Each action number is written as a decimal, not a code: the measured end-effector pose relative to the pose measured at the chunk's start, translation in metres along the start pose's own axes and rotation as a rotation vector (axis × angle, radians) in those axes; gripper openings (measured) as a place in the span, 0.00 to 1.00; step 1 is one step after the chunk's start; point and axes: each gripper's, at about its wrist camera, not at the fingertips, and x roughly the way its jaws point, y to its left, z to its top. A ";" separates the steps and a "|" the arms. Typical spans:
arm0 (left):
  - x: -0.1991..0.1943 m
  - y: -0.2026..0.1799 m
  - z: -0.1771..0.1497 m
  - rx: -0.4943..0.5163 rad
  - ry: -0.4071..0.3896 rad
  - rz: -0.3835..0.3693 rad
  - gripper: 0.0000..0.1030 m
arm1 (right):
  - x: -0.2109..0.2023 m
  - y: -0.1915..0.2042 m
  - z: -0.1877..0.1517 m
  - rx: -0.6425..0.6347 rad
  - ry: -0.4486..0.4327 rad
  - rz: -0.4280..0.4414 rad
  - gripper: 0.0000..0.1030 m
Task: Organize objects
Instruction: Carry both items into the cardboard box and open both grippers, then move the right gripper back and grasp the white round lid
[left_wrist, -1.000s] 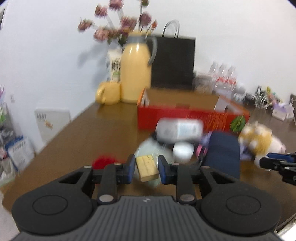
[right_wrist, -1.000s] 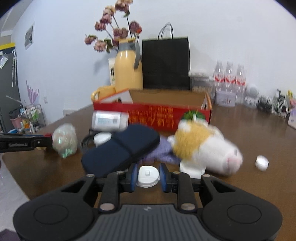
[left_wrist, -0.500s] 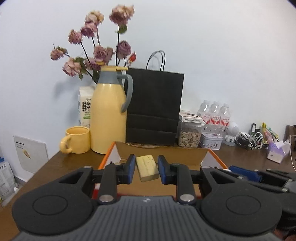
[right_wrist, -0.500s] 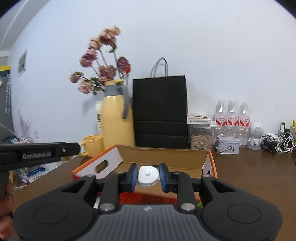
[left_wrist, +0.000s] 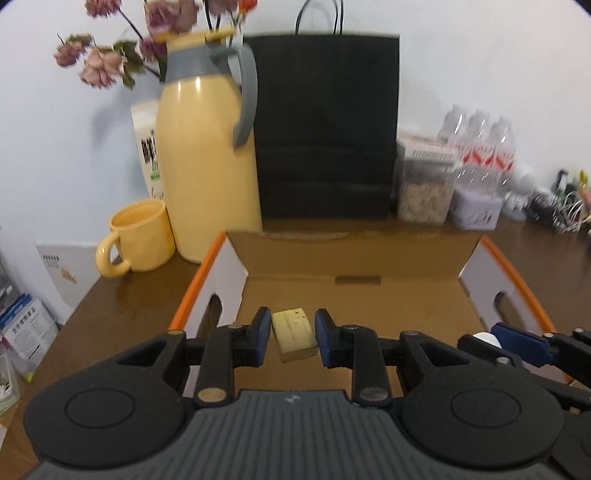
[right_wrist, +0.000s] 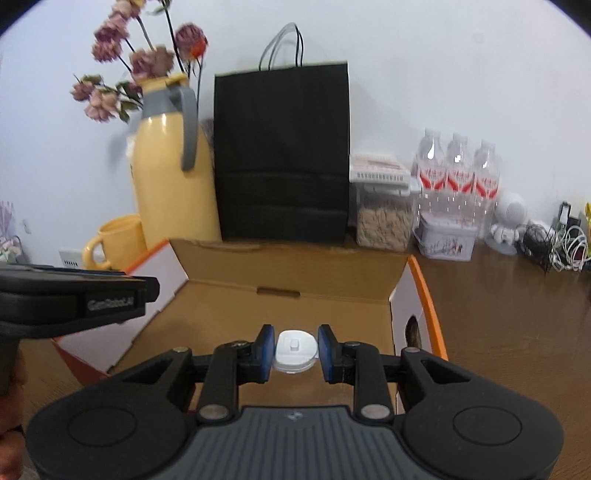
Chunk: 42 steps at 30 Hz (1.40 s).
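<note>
My left gripper (left_wrist: 293, 339) is shut on a small yellow block (left_wrist: 294, 334) and hangs over the near part of an open cardboard box (left_wrist: 354, 258) with orange edges. My right gripper (right_wrist: 295, 349) is shut on a white round cap (right_wrist: 295, 350) and hovers over the same cardboard box (right_wrist: 288, 266). In the left wrist view the right gripper (left_wrist: 517, 341) shows at the right edge with the white cap (left_wrist: 485, 338). The left gripper's body (right_wrist: 74, 295) crosses the left side of the right wrist view. The box floor looks bare.
Behind the box stand a yellow thermos jug (left_wrist: 207, 158) with dried flowers, a yellow mug (left_wrist: 136, 238), a black paper bag (left_wrist: 325, 125), a jar of seeds (right_wrist: 384, 206), a tin (right_wrist: 447, 236) and water bottles (right_wrist: 458, 173). Tangled cables (right_wrist: 561, 243) lie at the far right.
Both grippers have carried their objects from the cluttered near table forward to above the open box. The plush toy, dark case and other items have dropped out of view.
</note>
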 end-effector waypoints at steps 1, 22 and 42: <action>0.003 0.000 -0.001 0.004 0.009 0.005 0.27 | 0.002 0.000 0.000 -0.002 0.011 0.001 0.23; -0.039 -0.001 -0.008 0.028 -0.121 0.044 1.00 | -0.027 -0.005 0.007 0.009 -0.045 -0.012 1.00; -0.148 0.047 -0.061 -0.003 -0.256 -0.053 1.00 | -0.160 -0.030 -0.044 -0.075 -0.230 0.008 1.00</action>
